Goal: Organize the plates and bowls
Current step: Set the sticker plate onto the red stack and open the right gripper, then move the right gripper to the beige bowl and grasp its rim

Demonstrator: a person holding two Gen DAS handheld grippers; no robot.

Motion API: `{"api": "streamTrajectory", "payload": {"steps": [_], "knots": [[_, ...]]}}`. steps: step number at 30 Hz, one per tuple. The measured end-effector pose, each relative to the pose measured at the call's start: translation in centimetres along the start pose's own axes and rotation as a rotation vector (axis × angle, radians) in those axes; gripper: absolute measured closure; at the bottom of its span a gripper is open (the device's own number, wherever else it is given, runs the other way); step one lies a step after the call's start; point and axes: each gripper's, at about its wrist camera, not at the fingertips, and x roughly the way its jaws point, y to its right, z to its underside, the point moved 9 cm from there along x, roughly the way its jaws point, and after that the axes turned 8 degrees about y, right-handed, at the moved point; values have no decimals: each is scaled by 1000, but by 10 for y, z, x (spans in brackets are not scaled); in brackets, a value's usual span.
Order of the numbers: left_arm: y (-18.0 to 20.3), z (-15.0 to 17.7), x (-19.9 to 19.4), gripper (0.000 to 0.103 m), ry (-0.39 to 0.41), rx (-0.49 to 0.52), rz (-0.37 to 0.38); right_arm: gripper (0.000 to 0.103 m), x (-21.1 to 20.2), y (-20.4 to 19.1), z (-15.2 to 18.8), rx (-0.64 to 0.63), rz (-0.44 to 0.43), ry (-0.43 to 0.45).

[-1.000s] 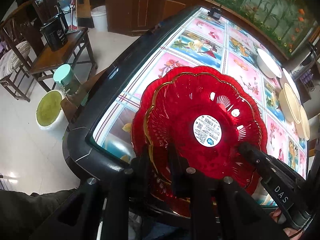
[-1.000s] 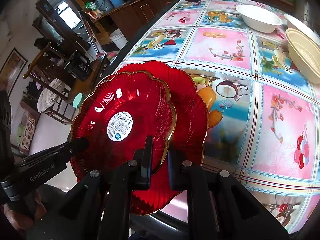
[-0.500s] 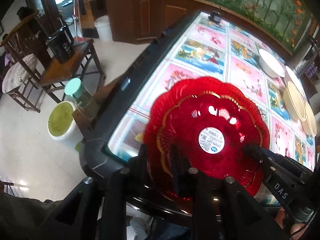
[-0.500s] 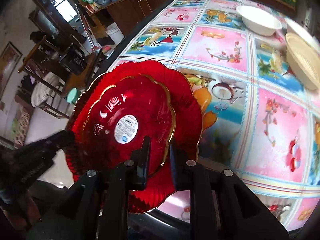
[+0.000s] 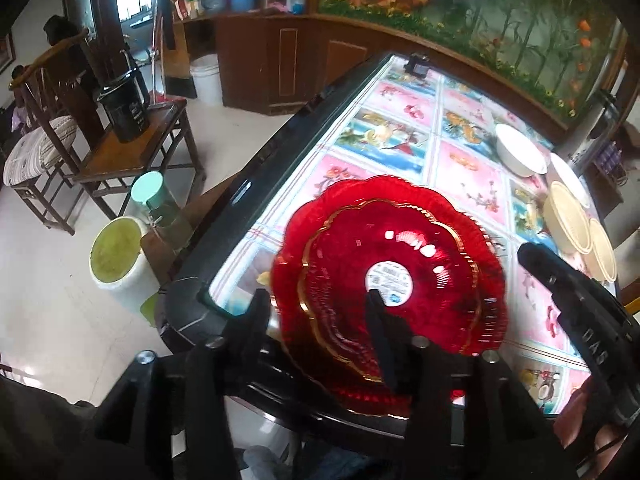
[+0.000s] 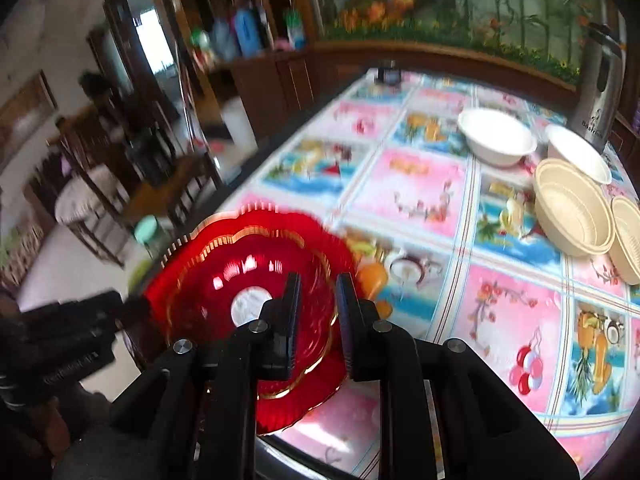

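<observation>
Stack status: small red plate (image 5: pixel 400 248) sits nested in the larger red plate (image 5: pixel 400 190), white label (image 5: pixel 388 278) in the centre facing up. The pair is at the near left corner of the surface (image 5: pixel 460 168), with the near rim hanging over its dark edge.

Left tool (image 5: pixel 316 300): jaws have just been opening and now stand about half apart. The stack's left rim lies between the fingers. One finger is just outside the rim and the other is above the small plate near the label. Pads don't press on anything, so no grip.

Right tool (image 6: pixel 319 280): only a narrow gap between the pads, and the plates' right rim shows through it from below. That view is motion-blurred. In the left wrist view its tip stands just off the stack's right edge, clear of the glass. Reads as holding nothing.

Elsewhere: two white bowls (image 6: pixel 496 136) and two cream bowls (image 6: pixel 572 212) grouped at the far right of the surface, well apart from the stack. A steel kettle (image 6: pixel 600 92) stands behind them.
</observation>
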Motion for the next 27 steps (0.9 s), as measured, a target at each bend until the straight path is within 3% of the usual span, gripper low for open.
{"api": "streamTrajectory", "payload": {"steps": [2,6,14,27], "knots": [[8,1,-4,43,28,3,7,82,-11,10,-2,17,-14,69],[28,5,-11,40,78,35,9,63,-29,36,5,52,-5,173],[83,9,-22,38,143,155,31,63,-50,109,22,138,78,240],[172,-2,-14,36,138,265,111,63,-80,191,18,241,164,266]]}}
